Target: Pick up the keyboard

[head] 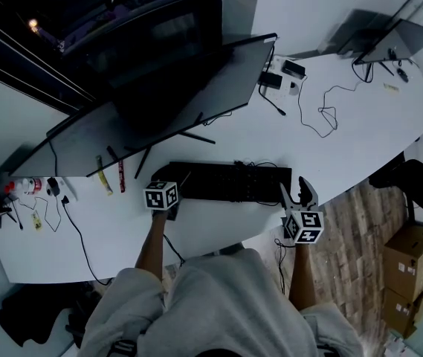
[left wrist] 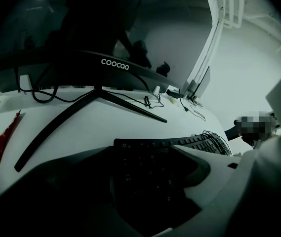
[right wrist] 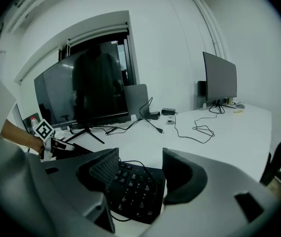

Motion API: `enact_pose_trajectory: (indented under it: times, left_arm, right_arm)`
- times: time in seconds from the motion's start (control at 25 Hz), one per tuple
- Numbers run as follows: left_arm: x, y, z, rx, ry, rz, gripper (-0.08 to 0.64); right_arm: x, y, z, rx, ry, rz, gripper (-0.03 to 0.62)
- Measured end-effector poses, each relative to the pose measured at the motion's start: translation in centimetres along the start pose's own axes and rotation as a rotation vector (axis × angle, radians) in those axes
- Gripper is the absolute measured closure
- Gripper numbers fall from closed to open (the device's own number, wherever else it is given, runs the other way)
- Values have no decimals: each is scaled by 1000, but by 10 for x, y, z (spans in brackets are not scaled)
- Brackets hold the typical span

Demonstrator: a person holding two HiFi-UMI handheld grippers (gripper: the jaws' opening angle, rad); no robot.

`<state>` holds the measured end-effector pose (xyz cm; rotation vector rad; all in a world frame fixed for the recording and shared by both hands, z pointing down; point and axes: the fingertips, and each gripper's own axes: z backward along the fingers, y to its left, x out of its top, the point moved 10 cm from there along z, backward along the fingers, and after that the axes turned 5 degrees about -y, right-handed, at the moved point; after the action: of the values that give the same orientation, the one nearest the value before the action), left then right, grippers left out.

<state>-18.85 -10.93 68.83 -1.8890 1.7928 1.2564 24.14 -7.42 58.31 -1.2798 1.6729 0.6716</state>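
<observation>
White tabletop [head: 330, 155] is seen with a black keyboard [head: 230, 181] laid near its front edge, long axis running left to right. The left hand-held gripper [head: 175, 193] is held at its left end and the right hand-held gripper [head: 298, 193] at its right, both spread, nothing pinched. A monitor [head: 159, 110] is seen behind.

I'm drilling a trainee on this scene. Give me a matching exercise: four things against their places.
Things:
1 keyboard
2 left gripper
3 right gripper
4 monitor

Places:
A at the keyboard's right end
B flat on the desk, between the grippers
C behind the keyboard
D at the keyboard's left end

Pairs: 1-B, 2-D, 3-A, 4-C
</observation>
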Motion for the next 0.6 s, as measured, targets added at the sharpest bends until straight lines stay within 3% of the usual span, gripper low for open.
enact_pose_trajectory:
  times: [0.6]
  left_arm:
    - [-1,-5,-2,18,5,-19,224]
  right_arm:
    - [-12,-16,-2,-19,31,-49,313]
